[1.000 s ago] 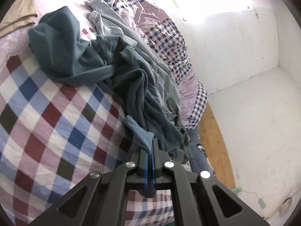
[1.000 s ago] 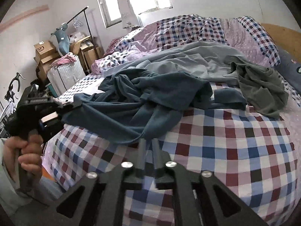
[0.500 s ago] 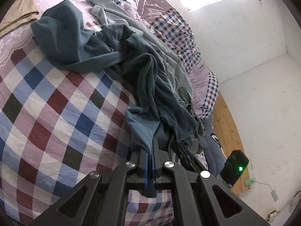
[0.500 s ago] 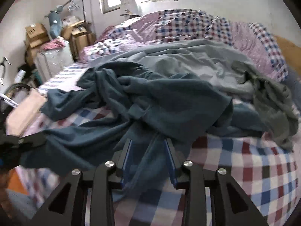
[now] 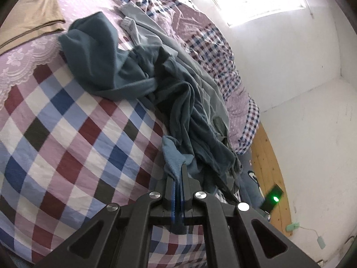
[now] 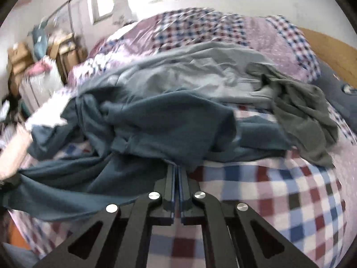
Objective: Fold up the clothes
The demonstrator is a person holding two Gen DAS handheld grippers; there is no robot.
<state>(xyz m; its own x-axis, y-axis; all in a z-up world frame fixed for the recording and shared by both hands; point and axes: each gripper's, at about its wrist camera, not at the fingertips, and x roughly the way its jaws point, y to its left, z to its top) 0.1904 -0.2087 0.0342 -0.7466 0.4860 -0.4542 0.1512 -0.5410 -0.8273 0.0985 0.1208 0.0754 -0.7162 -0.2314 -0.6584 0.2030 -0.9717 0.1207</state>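
Clothes lie in a rumpled heap on the bed (image 5: 73,138), none of them in a flat or squared shape, so the folding is not done as far as these views show; whether any piece has been folded elsewhere cannot be told.

In the left wrist view, a tan cloth (image 5: 29,20) lies flat at 10 o'clock on the lace-edged lilac cover. Toward centre, the teal top (image 5: 104,64) is bunched and twisted, running down to 6 o'clock, where the left gripper (image 5: 178,174) has its jaws pressed together on a paler, fleecy edge of it. Just beyond, the pale grey garment (image 5: 200,82) drapes smooth and thin toward 4 o'clock. At 4 o'clock a dark device with a green light shows against the wood bed edge.

In the right wrist view, a hand (image 6: 13,154) blurs at 9 o'clock, where the teal top (image 6: 169,120) stretches taut. Its soft, matte knit mounds at centre, and the right gripper (image 6: 177,172) at 6 o'clock is clamped narrow on its lower hem. Behind, the grey garment (image 6: 189,71) spreads in crisp creases; at 3 o'clock an olive garment (image 6: 305,111) lies crumpled.

With both tongs holding the teal top, I judge it is being drawn out to spread; flattening and folding remain.
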